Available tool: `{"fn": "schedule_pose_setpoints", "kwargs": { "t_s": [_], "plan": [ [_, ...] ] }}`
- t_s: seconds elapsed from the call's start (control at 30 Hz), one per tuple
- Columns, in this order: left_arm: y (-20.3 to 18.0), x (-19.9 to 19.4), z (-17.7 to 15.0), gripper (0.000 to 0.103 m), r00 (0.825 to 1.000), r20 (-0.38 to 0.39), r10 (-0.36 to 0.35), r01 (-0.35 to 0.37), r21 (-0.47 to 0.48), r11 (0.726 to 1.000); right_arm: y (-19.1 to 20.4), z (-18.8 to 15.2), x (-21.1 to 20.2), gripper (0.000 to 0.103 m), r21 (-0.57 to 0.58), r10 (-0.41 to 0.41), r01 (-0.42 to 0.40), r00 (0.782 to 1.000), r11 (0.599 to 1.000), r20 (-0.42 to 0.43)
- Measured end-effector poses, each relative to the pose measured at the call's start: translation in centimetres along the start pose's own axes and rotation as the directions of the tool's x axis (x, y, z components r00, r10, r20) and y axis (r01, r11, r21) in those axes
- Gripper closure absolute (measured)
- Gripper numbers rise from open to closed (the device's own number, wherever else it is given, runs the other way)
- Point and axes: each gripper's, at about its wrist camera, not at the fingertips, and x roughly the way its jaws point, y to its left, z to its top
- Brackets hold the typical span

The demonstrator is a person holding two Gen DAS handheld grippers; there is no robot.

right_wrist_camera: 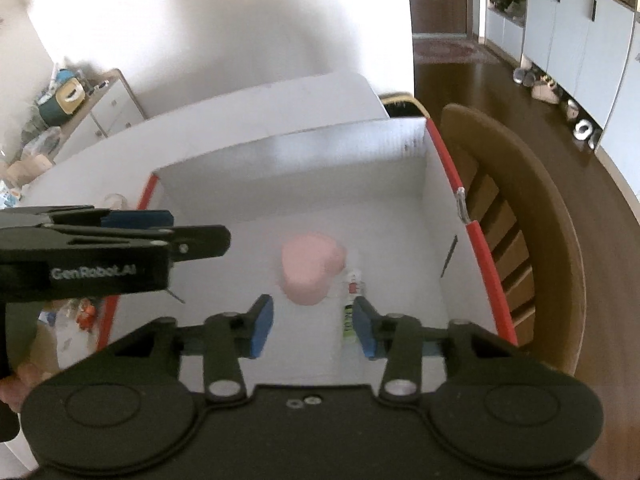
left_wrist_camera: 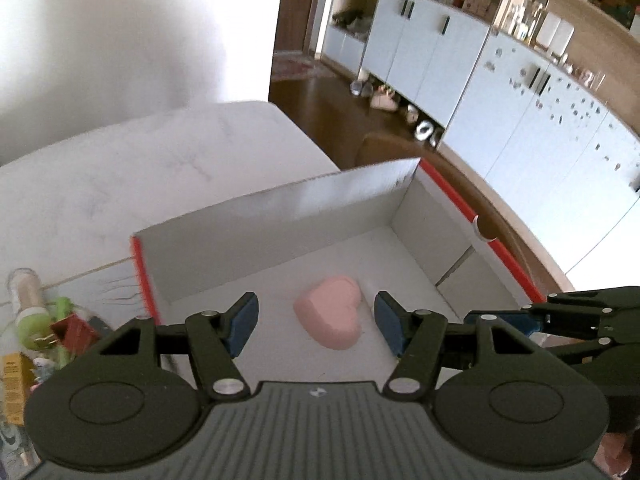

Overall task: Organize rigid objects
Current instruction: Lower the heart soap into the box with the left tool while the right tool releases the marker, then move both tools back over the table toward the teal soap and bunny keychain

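Observation:
A pink heart-shaped block (left_wrist_camera: 329,313) (right_wrist_camera: 309,273) lies on the floor of a white cardboard box with red rims (left_wrist_camera: 280,220) (right_wrist_camera: 440,220). A small white-and-green tube (right_wrist_camera: 351,308) lies just right of the heart. My left gripper (left_wrist_camera: 316,326) hangs over the box, open, with nothing between its blue pads; the heart shows below the gap. My right gripper (right_wrist_camera: 313,326) is open too, above the heart and the tube, touching neither. Each gripper also shows from the side in the other view: the right gripper (left_wrist_camera: 504,320) and the left gripper (right_wrist_camera: 192,228).
The box stands on a white table (left_wrist_camera: 120,180). Left of the box lies a clutter of small things: a clear bottle (left_wrist_camera: 25,292), a red item (left_wrist_camera: 74,330), a yellow pack (left_wrist_camera: 12,380). A wooden chair (right_wrist_camera: 520,240) stands against the box's right side.

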Motion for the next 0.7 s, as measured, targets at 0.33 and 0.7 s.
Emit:
{"fn": "schedule_pose_setpoints", "kwargs": {
  "t_s": [0.33,0.7],
  "plan": [
    [3.9,-6.1,-2.6,0.036,0.995,0.1,-0.01,0.009,0.009,1.0,4.3,-1.9,-2.9,0.051,0.027,0.014,-0.017,0.995,0.999,0.096],
    [9.8,-12.1,-7.3,0.023,0.983,0.182,0.011,-0.012,0.004,1.0,11.4,-5.1,-4.7,0.027,0.068,0.037,-0.053,0.977,0.996,0.211]
  ]
}}
